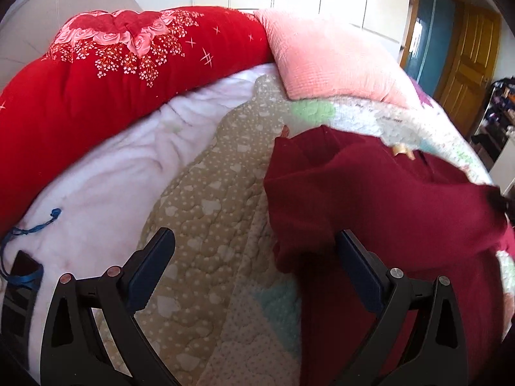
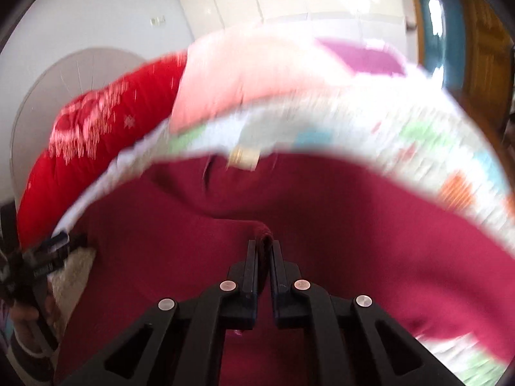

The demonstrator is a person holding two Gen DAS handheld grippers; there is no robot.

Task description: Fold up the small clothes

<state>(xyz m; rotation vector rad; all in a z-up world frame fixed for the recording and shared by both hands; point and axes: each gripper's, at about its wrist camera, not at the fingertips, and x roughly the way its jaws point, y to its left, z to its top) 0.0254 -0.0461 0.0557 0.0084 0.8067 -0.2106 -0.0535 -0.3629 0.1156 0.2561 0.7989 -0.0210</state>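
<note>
A dark red knit garment (image 1: pixel 370 199) lies rumpled on the patterned quilt (image 1: pixel 206 212); it fills the lower right of the left wrist view. My left gripper (image 1: pixel 256 236) stands open over the quilt, its right finger (image 1: pixel 354 257) against the garment's left edge, nothing pinched. In the blurred right wrist view the garment (image 2: pixel 322 218) covers the middle. My right gripper (image 2: pixel 264 245) is shut on a raised fold of it (image 2: pixel 264 232). The left gripper (image 2: pixel 48 257) shows at the far left, held by a hand (image 2: pixel 25 315).
A red floral duvet (image 1: pixel 112 77) and a pink pillow (image 1: pixel 322 51) lie at the bed's far side. A white fleece sheet (image 1: pixel 106 173) with a blue cord (image 1: pixel 29 228) is at the left. A wooden door (image 1: pixel 470 64) stands at the right.
</note>
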